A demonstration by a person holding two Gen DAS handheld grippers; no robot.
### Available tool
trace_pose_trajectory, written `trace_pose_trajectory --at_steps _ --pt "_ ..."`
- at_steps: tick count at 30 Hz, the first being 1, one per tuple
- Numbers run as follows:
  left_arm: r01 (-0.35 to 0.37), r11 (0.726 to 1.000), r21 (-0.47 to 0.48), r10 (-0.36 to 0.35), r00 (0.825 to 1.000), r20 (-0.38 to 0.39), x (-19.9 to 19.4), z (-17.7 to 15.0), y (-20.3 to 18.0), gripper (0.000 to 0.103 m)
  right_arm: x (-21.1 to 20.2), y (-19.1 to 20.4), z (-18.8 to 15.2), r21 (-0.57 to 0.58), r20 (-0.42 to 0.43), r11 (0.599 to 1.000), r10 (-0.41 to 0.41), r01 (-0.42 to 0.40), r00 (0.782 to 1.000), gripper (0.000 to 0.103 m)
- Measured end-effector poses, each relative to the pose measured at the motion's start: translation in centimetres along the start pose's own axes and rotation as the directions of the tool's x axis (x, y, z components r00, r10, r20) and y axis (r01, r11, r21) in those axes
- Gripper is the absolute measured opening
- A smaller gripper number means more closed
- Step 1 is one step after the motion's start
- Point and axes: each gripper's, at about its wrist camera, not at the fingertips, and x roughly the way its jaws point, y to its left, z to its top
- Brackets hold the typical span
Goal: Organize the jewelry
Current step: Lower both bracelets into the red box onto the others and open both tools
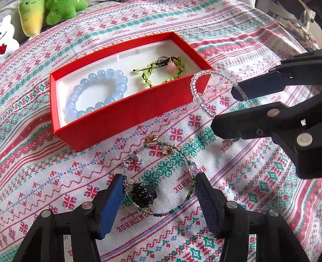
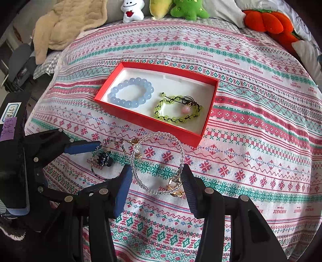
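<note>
A red box (image 1: 128,119) (image 2: 140,119) on the patterned cloth holds a pale blue bead bracelet (image 1: 96,94) (image 2: 131,92) and a green bead bracelet (image 1: 167,70) (image 2: 177,110) with a pink charm. In front of the box, my left gripper (image 1: 159,191) is shut across a thin seed-bead bracelet (image 1: 161,143) with a black charm (image 1: 143,194) (image 2: 104,159). The ring touches both blue pads. My right gripper (image 2: 156,181) (image 1: 223,108) is shut on a clear bead bracelet (image 2: 159,134) (image 1: 196,86) just off the box's near corner. Gold charms (image 2: 175,187) hang by its right pad.
A small gold clasp (image 1: 152,138) lies on the cloth (image 2: 251,161) between the box and the seed-bead bracelet. Plush toys (image 2: 189,9) line the far edge, with a beige blanket (image 2: 66,24) at the back left and an orange plush (image 2: 269,22) at the back right.
</note>
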Motion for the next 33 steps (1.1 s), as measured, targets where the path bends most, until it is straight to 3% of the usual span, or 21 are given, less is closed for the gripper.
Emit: trace_pose_trajectory --at_steps 14,24,33 --pt "-0.049 0.986 -0.160 0.070 0.989 0.127 -3.4 1.1 3.2 0.061 -1.4 -1.1 1.0 0.073 0.058 0.997 0.018 -0.022 0.998 0.052" --pt "-0.138 0.957 -0.256 0.182 0.971 0.156 -1.6 3.5 4.6 0.061 -0.6 -3.4 2.9 0.189 0.122 0.981 0.017 -0.040 0.992 0.052" --pt "-0.167 0.929 -0.329 0.231 0.959 0.165 0.1 4.7 5.6 0.061 0.5 -4.5 4.5 0.270 0.170 0.960 0.032 -0.078 0.985 0.053"
